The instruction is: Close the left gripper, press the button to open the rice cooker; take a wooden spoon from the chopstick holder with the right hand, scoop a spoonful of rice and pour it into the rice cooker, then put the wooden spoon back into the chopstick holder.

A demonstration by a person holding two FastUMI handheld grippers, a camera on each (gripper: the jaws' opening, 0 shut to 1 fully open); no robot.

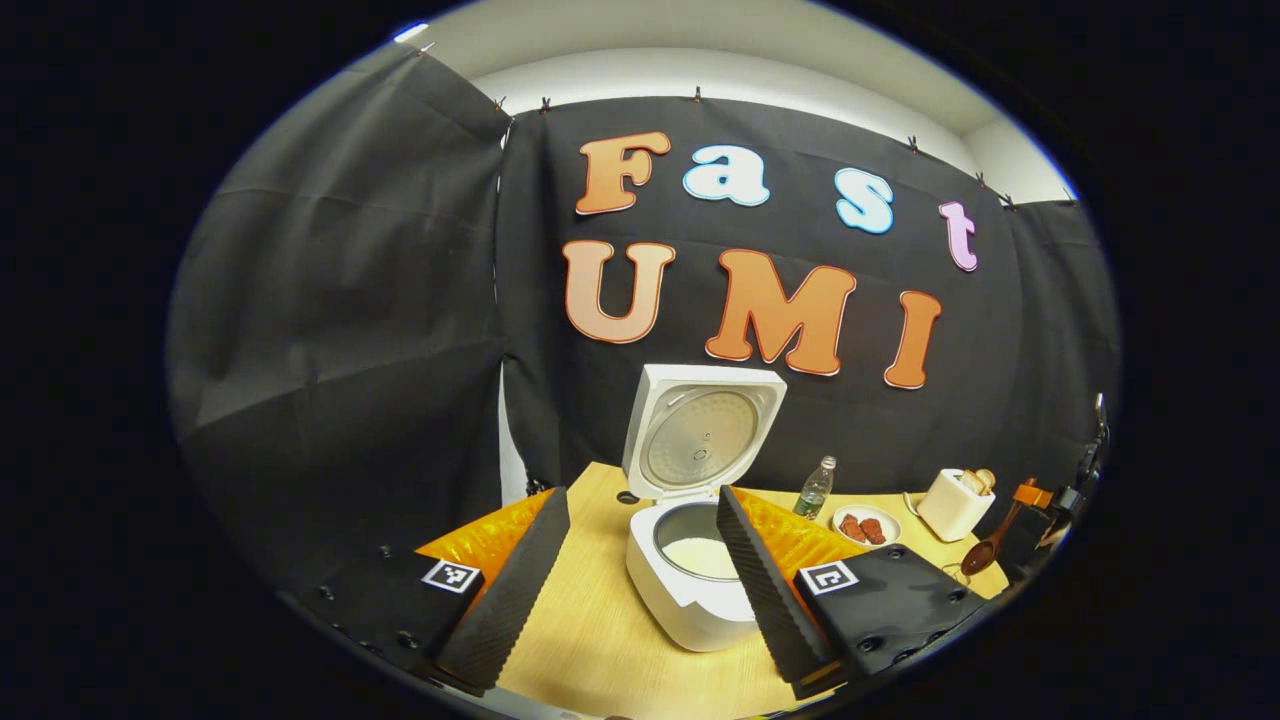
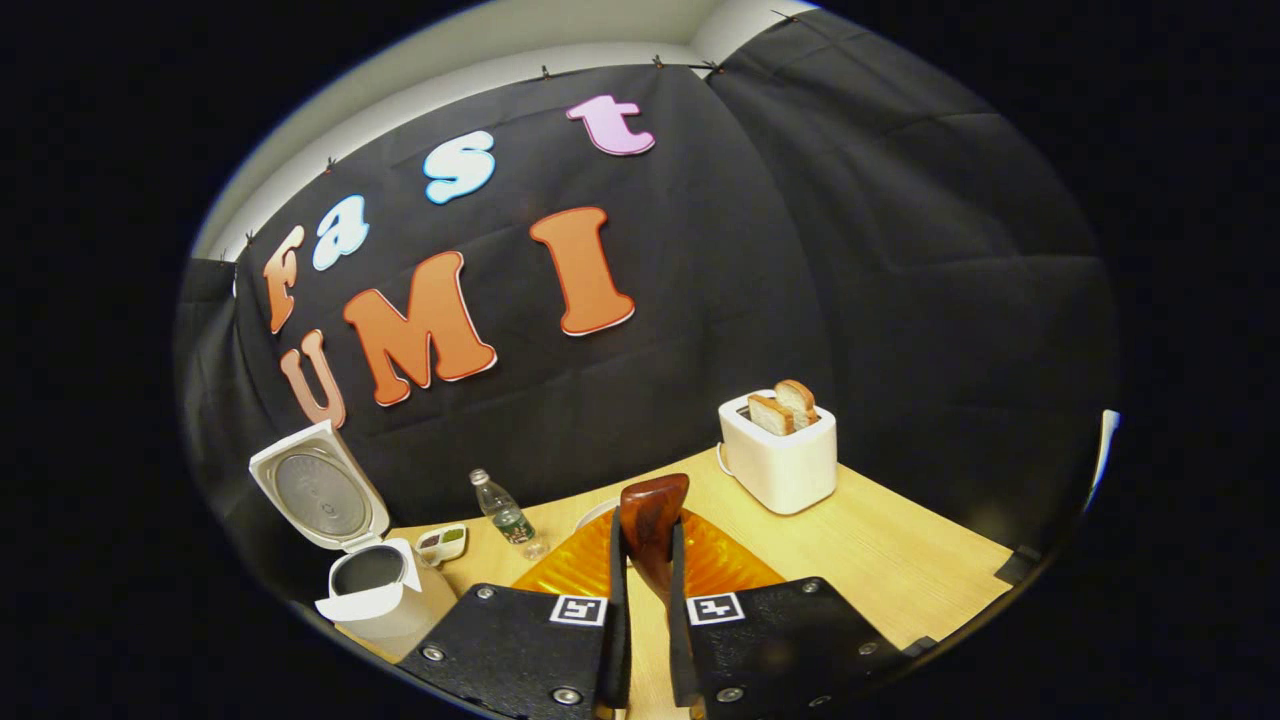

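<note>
The left tongs point(image 1: 640, 575) hang wide open and empty, the open rice cooker point(image 1: 690, 590) between their fingers at 6 o'clock on the surface point(image 1: 590, 640). The right tongs point(image 2: 648, 590) are clamped on the wooden spoon point(image 2: 652, 520).

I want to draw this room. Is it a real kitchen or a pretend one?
Probably a pretend kitchen in a booth: black cloth walls surround one wooden table holding a rice cooker, a toaster with bread and a water bottle.
</note>
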